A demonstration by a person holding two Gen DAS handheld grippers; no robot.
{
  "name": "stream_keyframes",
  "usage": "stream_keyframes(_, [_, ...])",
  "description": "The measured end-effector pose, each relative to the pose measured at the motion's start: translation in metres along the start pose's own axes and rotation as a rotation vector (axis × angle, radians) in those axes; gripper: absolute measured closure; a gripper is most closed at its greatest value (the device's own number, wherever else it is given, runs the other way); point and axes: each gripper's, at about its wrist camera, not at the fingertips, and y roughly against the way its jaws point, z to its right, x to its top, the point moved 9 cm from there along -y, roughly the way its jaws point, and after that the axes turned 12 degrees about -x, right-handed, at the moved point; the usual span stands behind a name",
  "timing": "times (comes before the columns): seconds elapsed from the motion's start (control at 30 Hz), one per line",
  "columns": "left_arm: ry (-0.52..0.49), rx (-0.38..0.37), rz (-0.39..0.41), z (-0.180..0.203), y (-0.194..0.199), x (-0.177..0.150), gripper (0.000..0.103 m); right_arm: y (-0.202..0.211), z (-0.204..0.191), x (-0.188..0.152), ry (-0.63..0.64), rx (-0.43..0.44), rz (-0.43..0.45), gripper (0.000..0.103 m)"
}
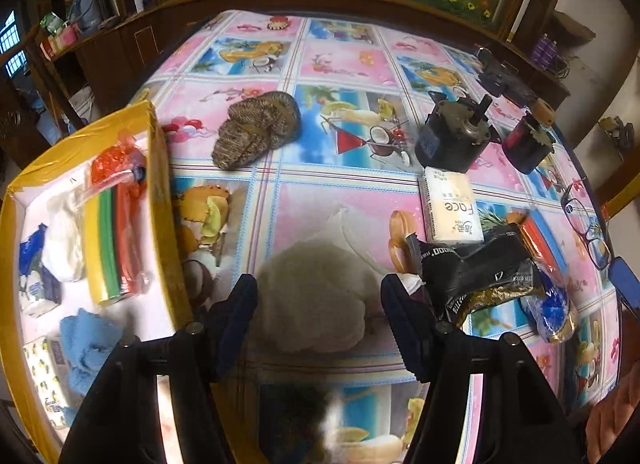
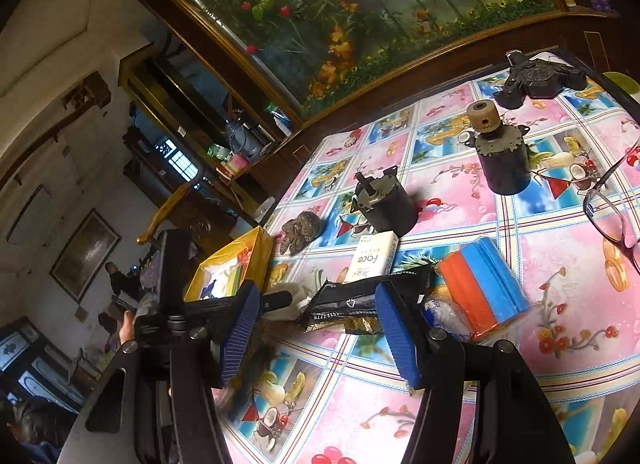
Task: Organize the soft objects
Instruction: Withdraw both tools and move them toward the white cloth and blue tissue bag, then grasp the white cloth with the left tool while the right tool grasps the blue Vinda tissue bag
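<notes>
On the fruit-patterned tablecloth [image 1: 332,200], beside the yellow box [image 1: 158,168], lies the clutter of the job. Just to the right of the yellow box's wall, the left gripper [image 1: 320,316] hangs with its jaws apart and a pale fluffy bundle [image 1: 320,300] lying between them; the blue pads stand clear of its sides, so it is not clamped. Inside the yellow box sit a white plastic bag [image 1: 64,236], a pack of coloured strips [image 1: 112,240], a light blue cloth [image 1: 90,344], a red mesh bag [image 1: 110,162] and small tissue packs [image 1: 40,296].

Beyond the box's far corner, further across the cloth, rests a brown knitted piece [image 1: 256,128]. Further right from the box, past the fluffy bundle, a white tissue pack [image 1: 452,204] printed "Face" lies next to a black snack wrapper [image 1: 480,276], with a blue-and-orange sponge [image 2: 484,284] just beyond that. Two dark motors [image 1: 452,132] stand upright behind the tissue pack, well apart from the box, and spectacles [image 1: 588,220] lie at the cloth's right edge.

The right gripper [image 2: 320,328] hovers above the cloth on the side of the wrapper away from the box, jaws apart with nothing between the pads; the black wrapper lies just past its fingertips.
</notes>
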Motion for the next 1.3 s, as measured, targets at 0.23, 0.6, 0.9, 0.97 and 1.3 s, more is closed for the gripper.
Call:
stream_keyframes(0.23, [0.010, 0.015, -0.021, 0.000, -0.015, -0.011, 0.082, 0.001, 0.013, 0.003, -0.003, -0.064, 0.004, 0.038])
stream_keyframes(0.6, [-0.091, -0.117, 0.041, 0.048, 0.012, -0.075, 0.089, -0.036, 0.055, -0.023, 0.027, -0.292, -0.178, 0.038])
stream_keyframes(0.9, [-0.139, -0.100, 0.088, 0.053, 0.013, -0.084, 0.088, -0.061, 0.050, -0.054, 0.227, -0.454, -0.262, 0.053])
stream_keyframes(0.97, [-0.139, -0.104, 0.093, 0.053, 0.013, -0.084, 0.088, -0.061, 0.051, -0.054, 0.243, -0.468, -0.257, 0.055])
stream_keyframes(1.3, [-0.152, -0.131, 0.165, 0.058, 0.019, -0.082, 0.088, -0.030, 0.034, -0.029, 0.220, -0.437, -0.069, 0.055])
